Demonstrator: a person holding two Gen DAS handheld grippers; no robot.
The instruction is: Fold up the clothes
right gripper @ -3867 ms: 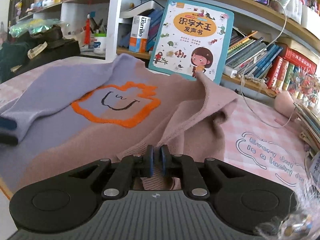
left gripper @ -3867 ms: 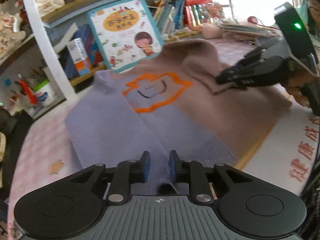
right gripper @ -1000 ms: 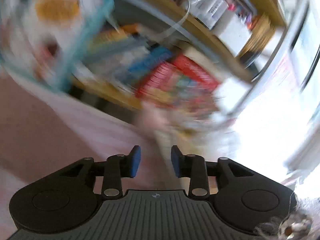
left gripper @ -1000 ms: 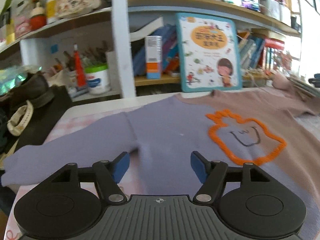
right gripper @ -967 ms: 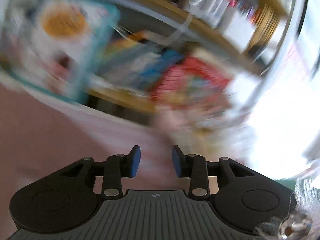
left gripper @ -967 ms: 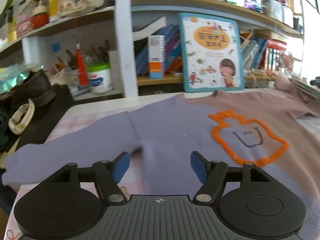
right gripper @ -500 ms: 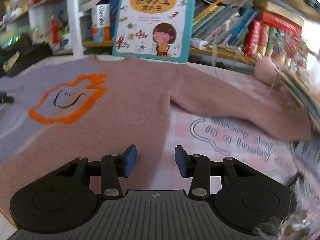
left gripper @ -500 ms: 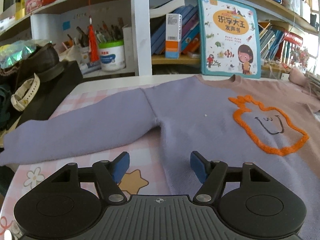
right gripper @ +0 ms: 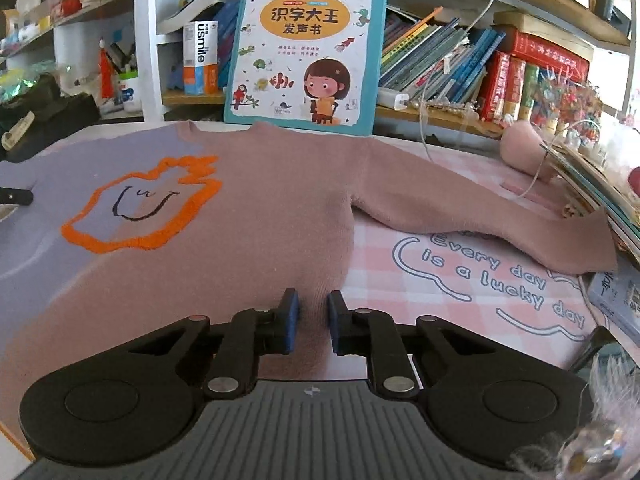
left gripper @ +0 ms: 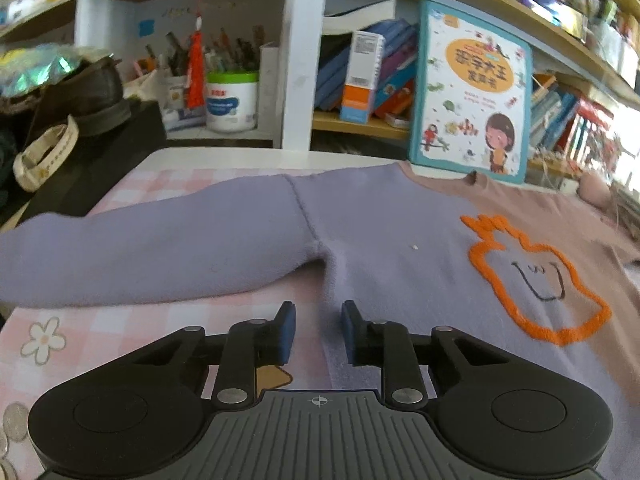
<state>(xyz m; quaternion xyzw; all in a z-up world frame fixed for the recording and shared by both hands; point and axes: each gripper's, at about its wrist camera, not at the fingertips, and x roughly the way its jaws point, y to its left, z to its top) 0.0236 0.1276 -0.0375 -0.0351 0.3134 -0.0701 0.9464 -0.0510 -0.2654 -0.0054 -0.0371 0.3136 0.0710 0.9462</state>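
Unfolded since the earlier frames, your sweater (right gripper: 256,232) now lies flat on the checked mat (right gripper: 460,264), both sleeves spread out. Your left gripper (left gripper: 317,334) and right gripper (right gripper: 312,322) are both closing over its lower side edges, fabric between the pads, though probably not pinched yet. Looks like the start of a fresh fold.

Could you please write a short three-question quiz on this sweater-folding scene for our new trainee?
1. True or false: both sleeves of the sweater lie spread outwards on the table.
2. What does the picture book do? A) lies flat on the sweater B) stands upright behind the collar C) hangs off the table edge
3. Fill in: the left gripper works at the ___ side edge of the sweater, the right gripper at the pink one; both pairs of jaws are closing with fabric between them.

Key: 1 true; 2 B; 3 purple.
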